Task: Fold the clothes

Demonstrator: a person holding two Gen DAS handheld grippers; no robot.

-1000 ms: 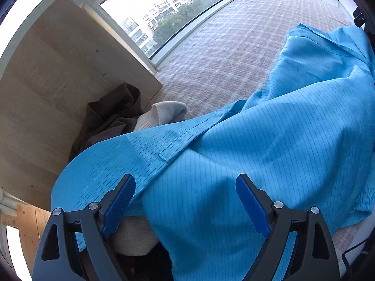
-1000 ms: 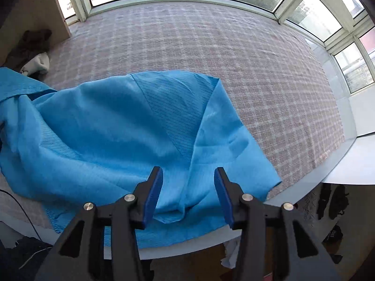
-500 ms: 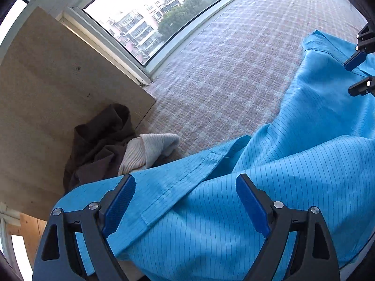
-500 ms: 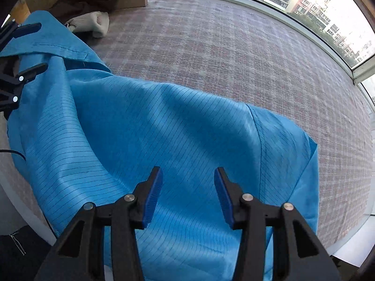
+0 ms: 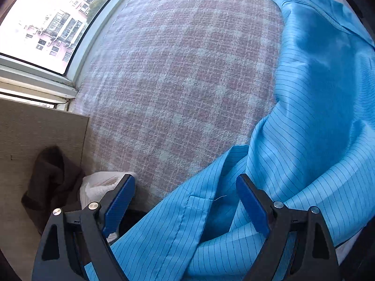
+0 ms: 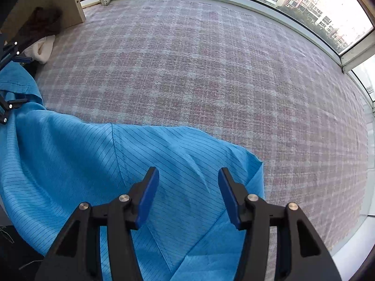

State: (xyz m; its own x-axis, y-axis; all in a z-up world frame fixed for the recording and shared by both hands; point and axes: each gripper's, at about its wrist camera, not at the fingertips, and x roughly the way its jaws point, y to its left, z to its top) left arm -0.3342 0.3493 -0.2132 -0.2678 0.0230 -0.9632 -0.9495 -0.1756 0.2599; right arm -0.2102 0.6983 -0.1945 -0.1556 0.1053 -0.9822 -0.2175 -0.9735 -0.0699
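On the plaid counter [image 6: 211, 70] the blue garment [image 6: 93, 168] lies crumpled along the near edge, spread unevenly, with part of it hanging over that edge. We judge it mid-handling: it is neither flat nor in a neat fold, and whether we are spreading it or about to fold it, the pictures do not settle.

Left gripper [image 5: 185, 201]: jaws wide apart, holding nothing. A hemmed edge with a small flap runs between them, and cloth appears to lie over the right finger. Right gripper [image 6: 187, 192]: jaws likewise wide apart and empty, with the cloth under and between them and a corner of it just to their right.

Notes for a clean step:
- Grip seams or hems, not loose middle cloth; this thin striped fabric looks slippery and will likely bunch.
- Have both grippers pinch at matching points so the cloth is carried level.
- Draw the overhanging part fully onto the counter before creasing.
- Keep clear of the brown and white clothes [image 5: 70, 182] heaped at the left by the board [image 5: 35, 135].
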